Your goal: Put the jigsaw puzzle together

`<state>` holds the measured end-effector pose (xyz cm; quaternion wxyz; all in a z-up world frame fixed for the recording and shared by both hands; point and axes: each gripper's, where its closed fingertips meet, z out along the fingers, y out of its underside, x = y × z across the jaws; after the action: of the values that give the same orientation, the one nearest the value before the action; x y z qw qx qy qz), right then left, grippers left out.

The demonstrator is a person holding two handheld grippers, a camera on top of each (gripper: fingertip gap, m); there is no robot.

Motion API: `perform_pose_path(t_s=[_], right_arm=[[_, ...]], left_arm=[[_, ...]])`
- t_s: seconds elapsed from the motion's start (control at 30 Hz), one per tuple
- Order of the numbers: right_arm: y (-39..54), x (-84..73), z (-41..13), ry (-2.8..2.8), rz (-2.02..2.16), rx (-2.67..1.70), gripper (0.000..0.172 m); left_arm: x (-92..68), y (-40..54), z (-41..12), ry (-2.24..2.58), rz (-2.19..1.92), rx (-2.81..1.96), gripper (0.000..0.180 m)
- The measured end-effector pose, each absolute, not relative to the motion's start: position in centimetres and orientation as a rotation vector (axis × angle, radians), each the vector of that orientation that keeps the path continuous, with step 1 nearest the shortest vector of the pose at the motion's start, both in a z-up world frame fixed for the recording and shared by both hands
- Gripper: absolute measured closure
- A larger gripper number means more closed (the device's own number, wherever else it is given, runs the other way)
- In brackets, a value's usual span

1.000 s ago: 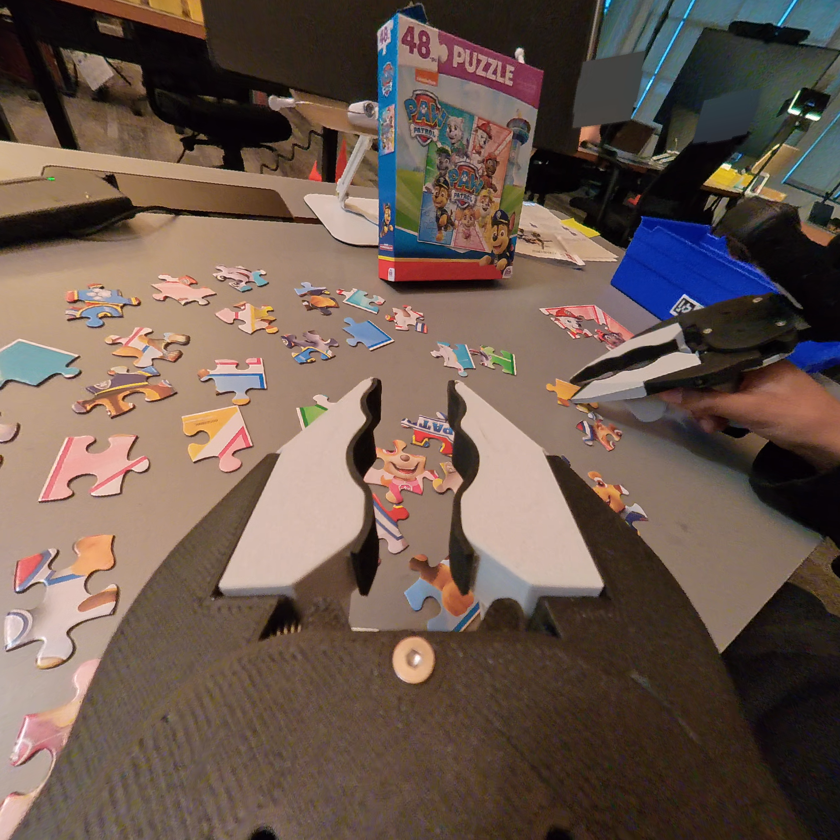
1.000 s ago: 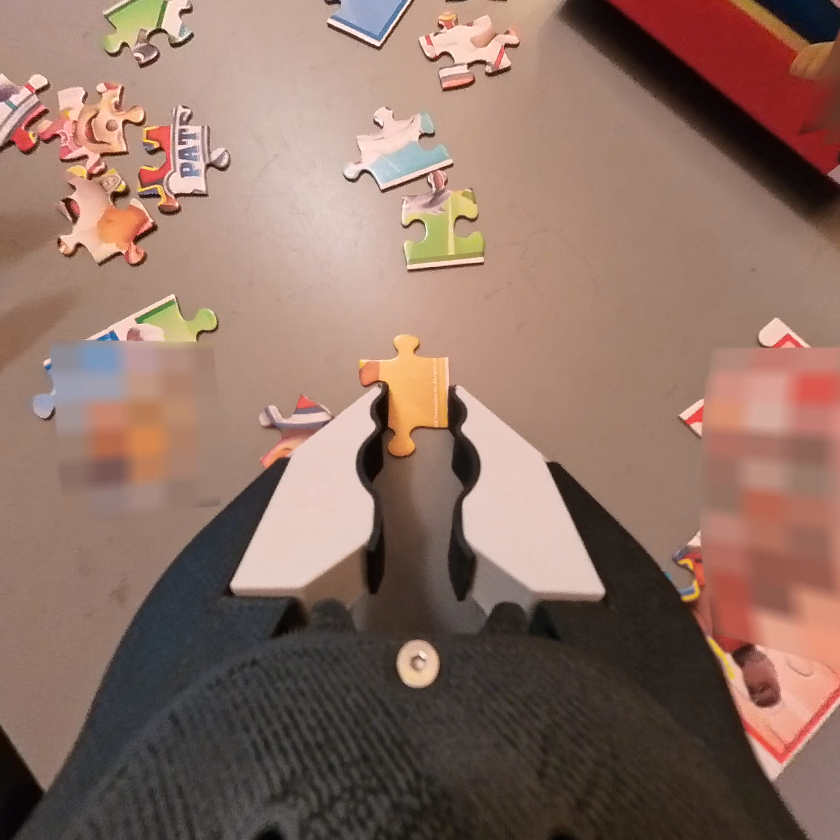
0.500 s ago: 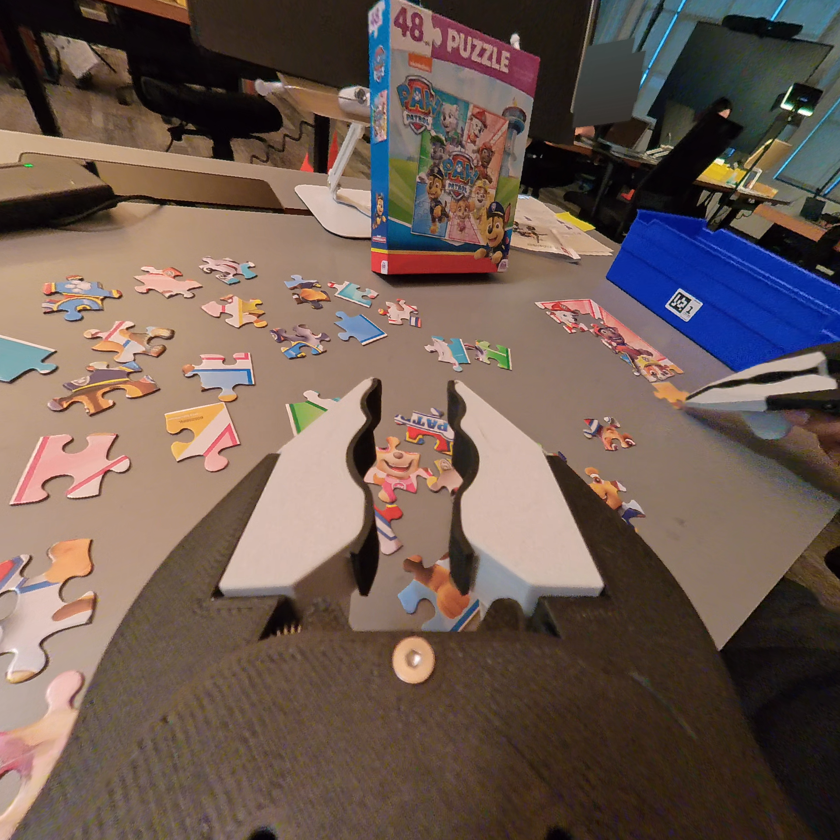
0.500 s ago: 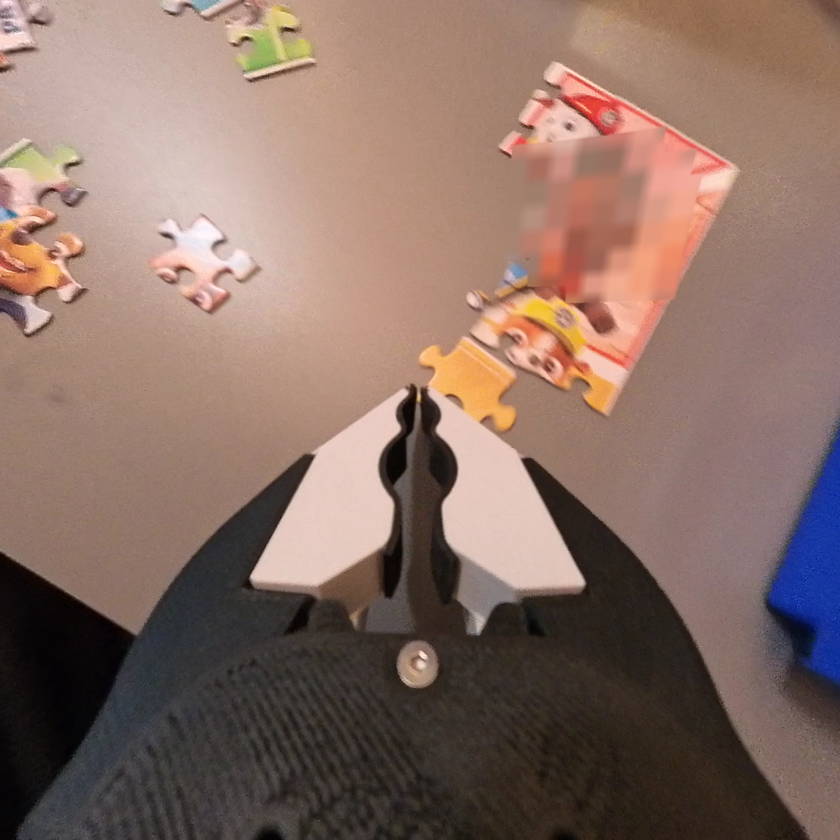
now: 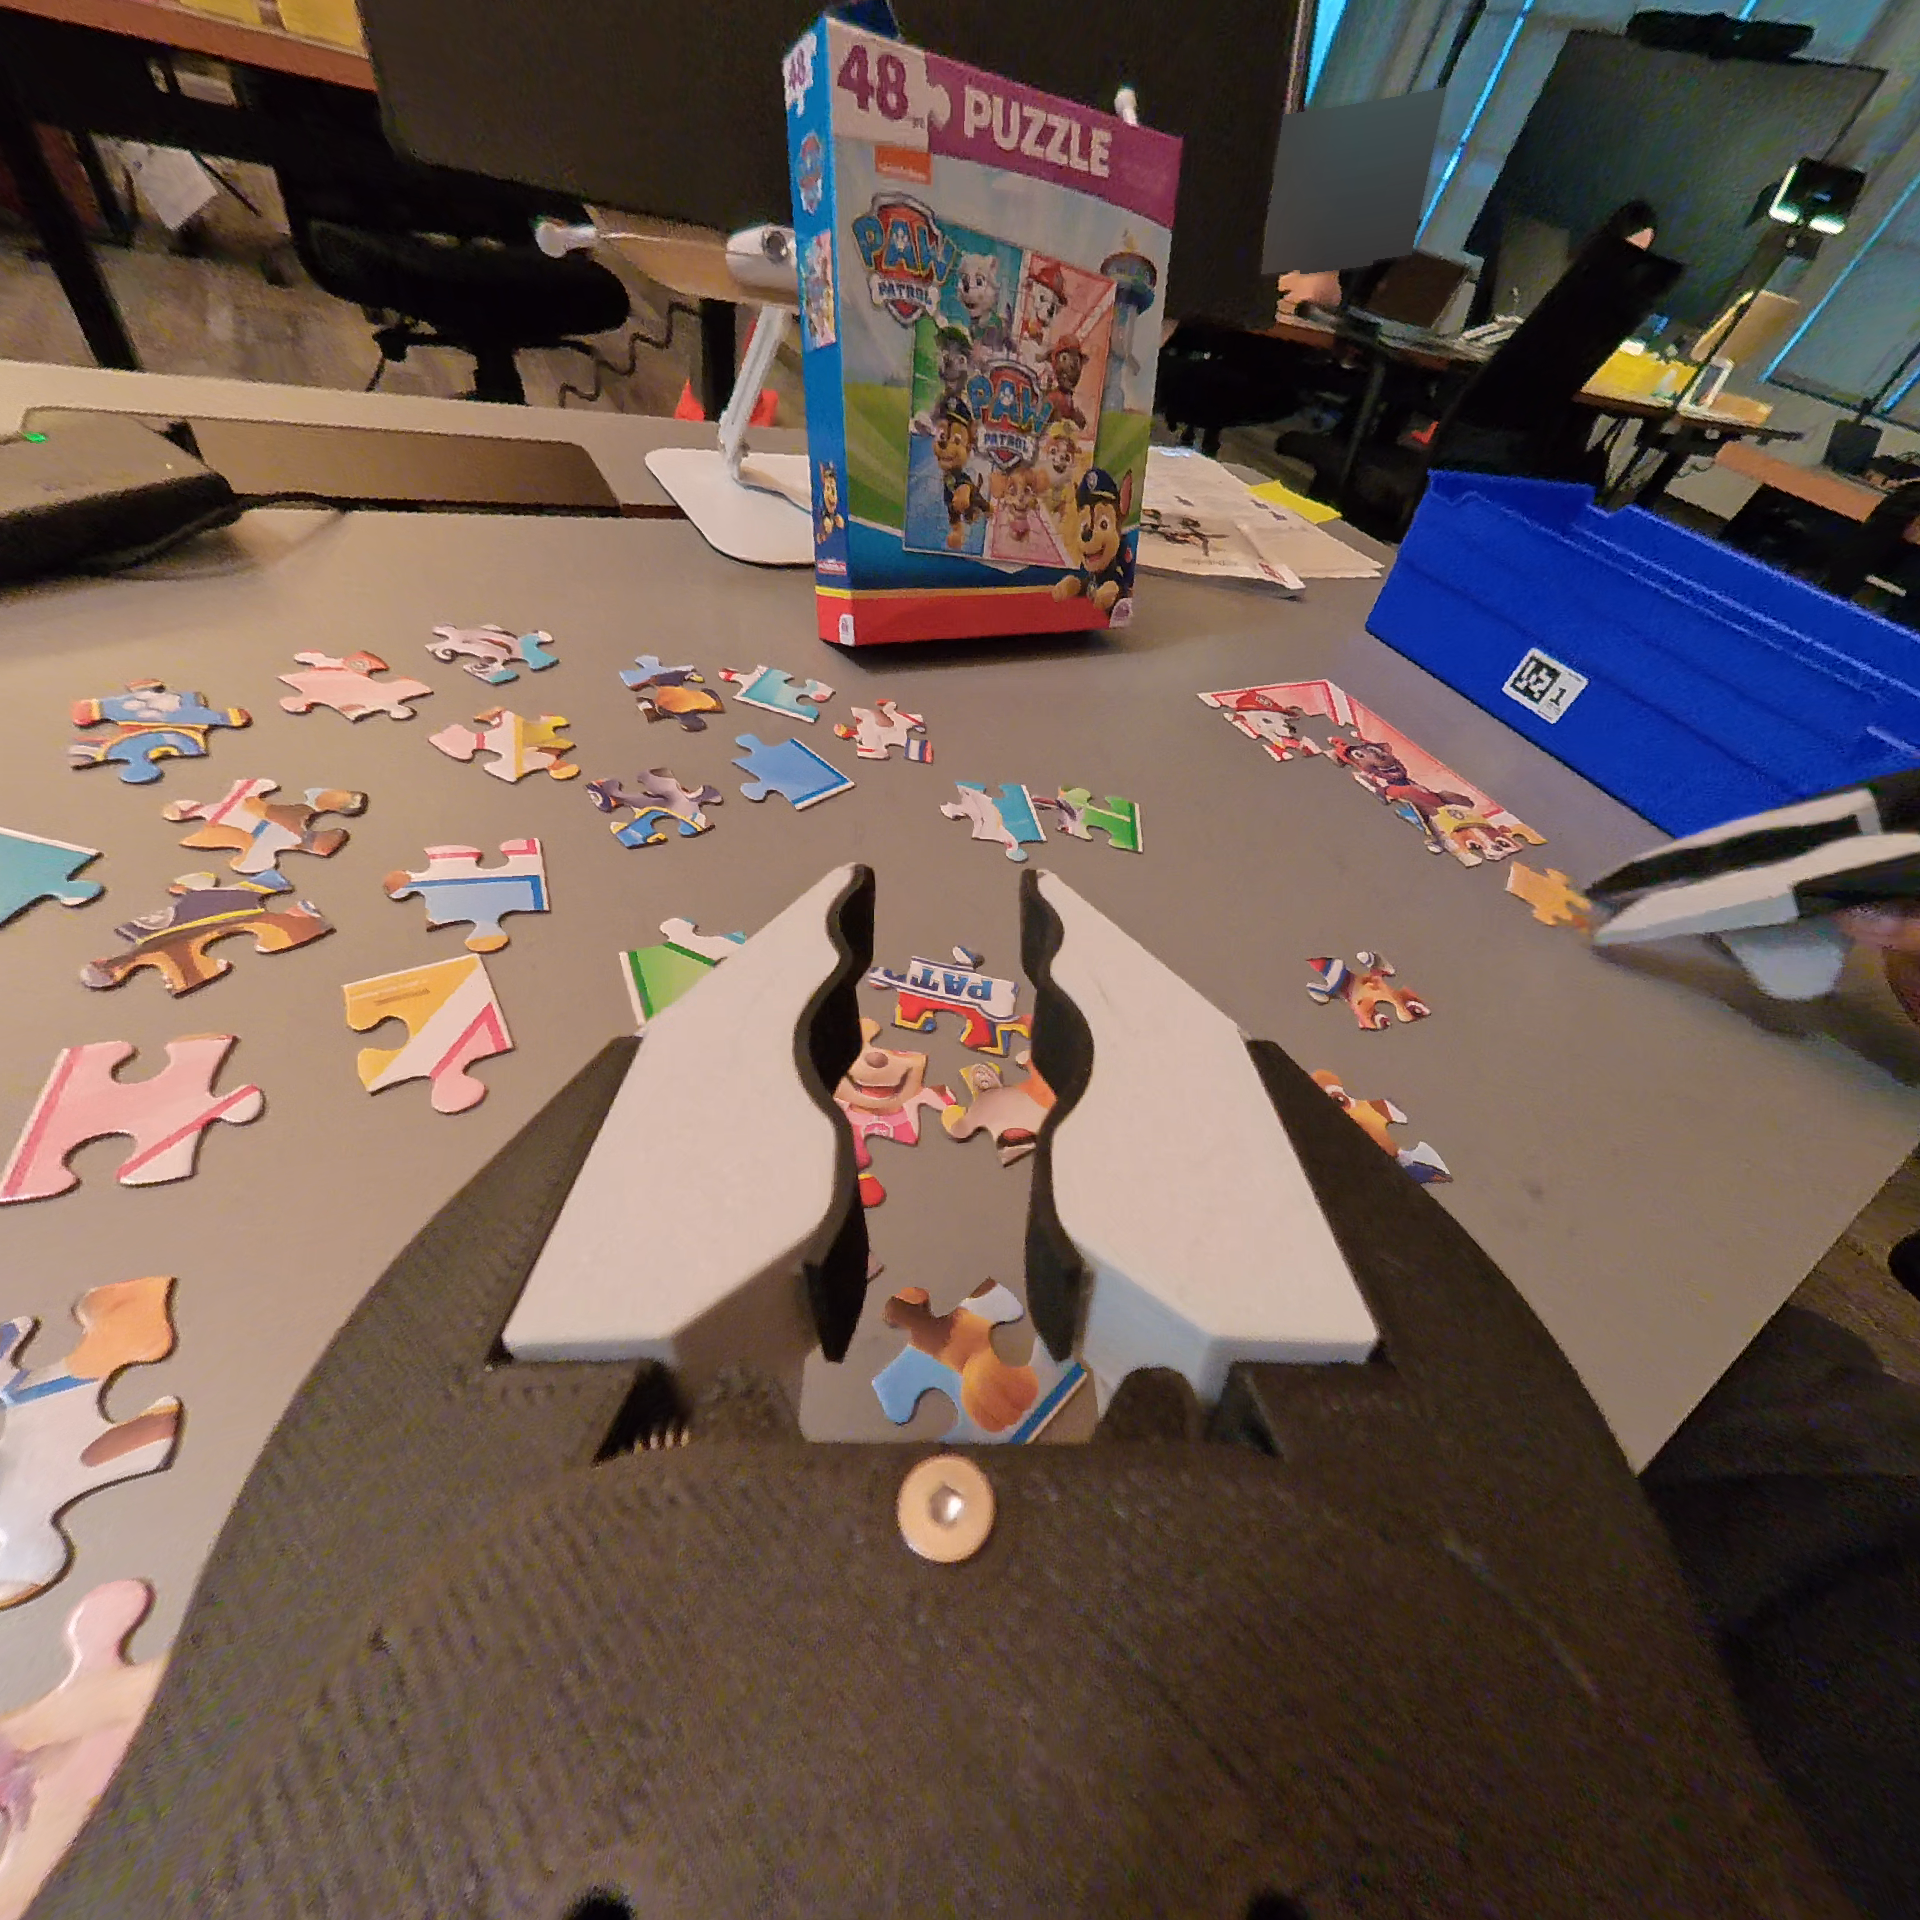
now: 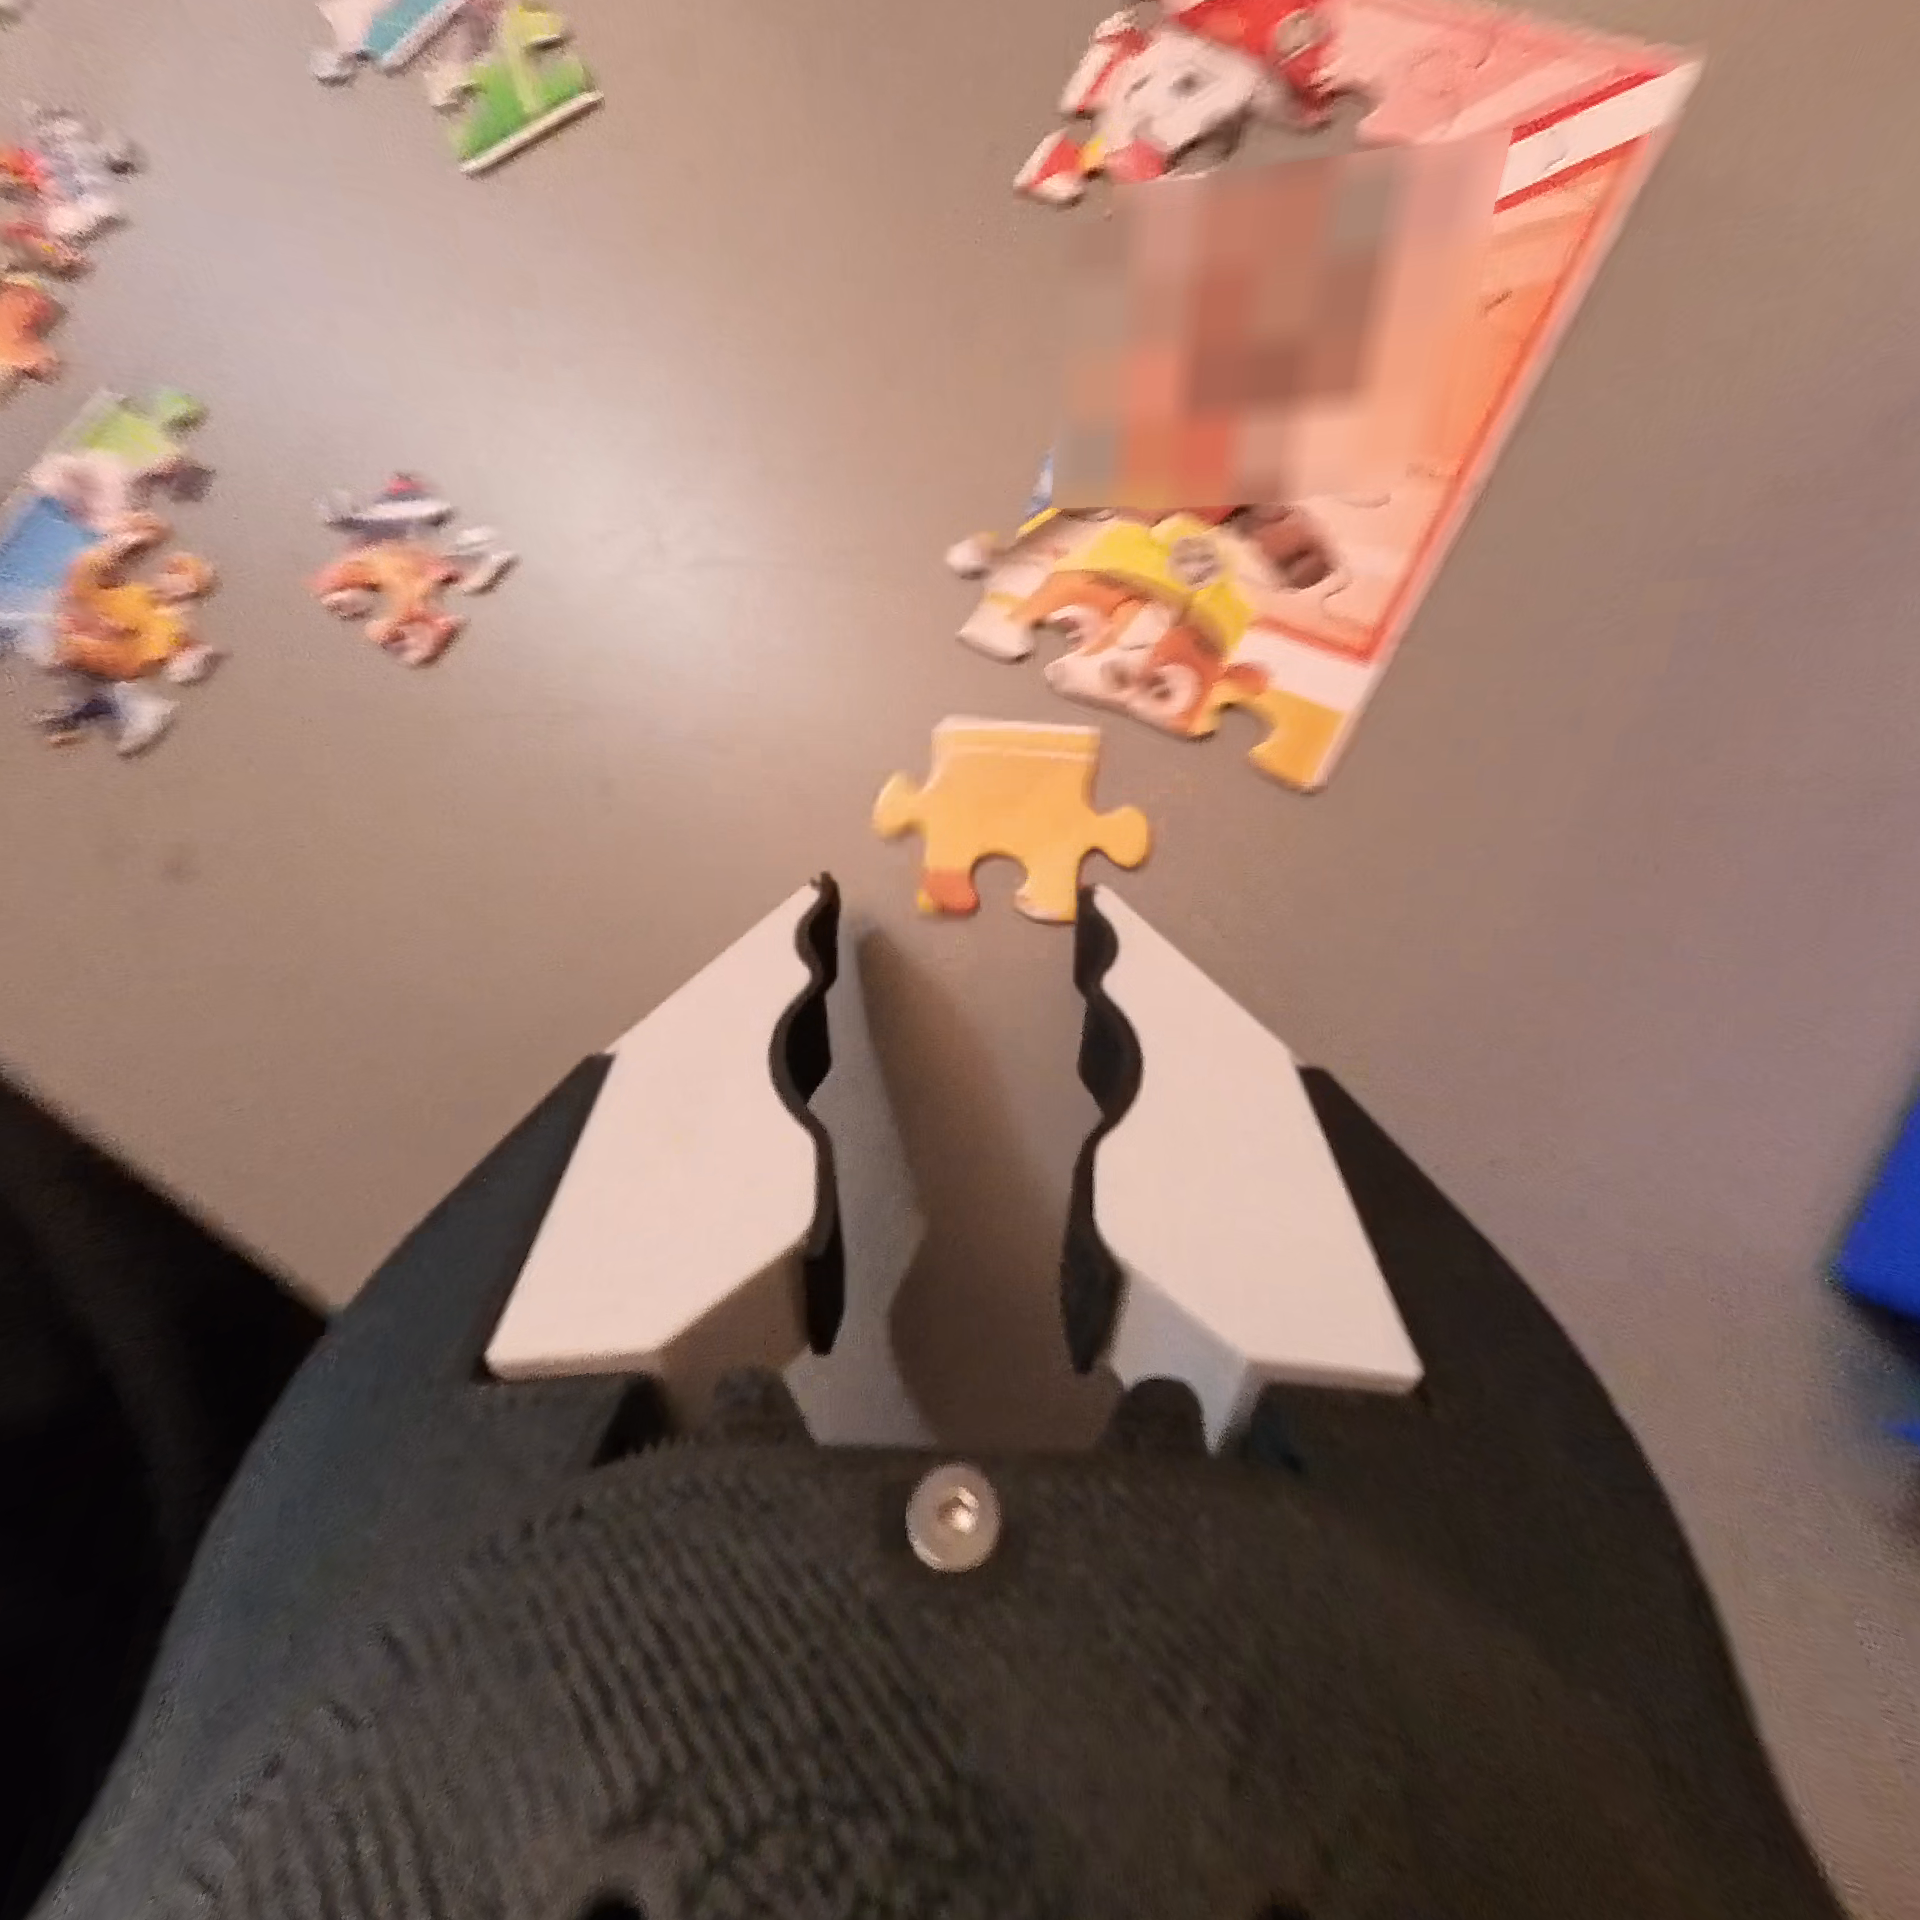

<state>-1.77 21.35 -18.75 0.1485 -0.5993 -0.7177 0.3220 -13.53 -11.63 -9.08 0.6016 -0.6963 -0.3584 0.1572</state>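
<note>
Sprawling loose puzzle pieces (image 5: 447,1039) across grey table (image 5: 1247,1039), office desks (image 5: 1662,405) behind.

A flat cardboard puzzle piece (image 6: 1013,816) is plain yellow with an orange corner. The tall cardboard puzzle box (image 5: 987,353) shows blue sides, a purple top band and a red base. The plastic bin (image 5: 1662,634) is solid blue.

We see the flat grey table (image 5: 1195,1039) strewn with loose cardboard jigsaw pieces (image 5: 457,894) on its left and middle; behind them stands the tall printed puzzle box (image 5: 987,353), the blue plastic bin (image 5: 1662,665) to its right, the joined pink-bordered puzzle section (image 5: 1371,769) before that bin.
</note>
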Motion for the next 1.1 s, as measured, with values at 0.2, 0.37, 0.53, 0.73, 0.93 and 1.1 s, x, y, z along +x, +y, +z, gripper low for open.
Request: perform_pose_path(t_s=[0.2,0.37,0.53,0.73,0.93,1.1], right_arm=[[17.9,-0.3,-16.1,-2.087,1.165,-1.654,0.133],[19.8,-2.6,-16.1,-2.004,1.039,-1.527,0.124],[20.5,-3.1,-18.5,-2.216,0.837,-1.284,0.116],[19.9,-3.9,-19.1,-2.359,0.94,-1.251,0.12],[20.1,-3.5,-19.1,-2.301,0.882,-1.299,0.133],[20.5,-2.7,-19.1,-2.213,0.894,-1.362,0.134]], left_arm=[[-13.4,-11.2,-9.7,-0.834,0.323,-1.62,0.155],[-13.1,-10.8,-9.1,-0.809,0.34,-1.622,0.155],[-13.0,-10.9,-9.0,-0.808,0.344,-1.621,0.155],[-13.1,-10.7,-9.4,-0.812,0.336,-1.63,0.155],[-13.3,-10.8,-9.8,-0.824,0.347,-1.638,0.155],[-13.3,-10.8,-10.1,-0.83,0.322,-1.637,0.155]])
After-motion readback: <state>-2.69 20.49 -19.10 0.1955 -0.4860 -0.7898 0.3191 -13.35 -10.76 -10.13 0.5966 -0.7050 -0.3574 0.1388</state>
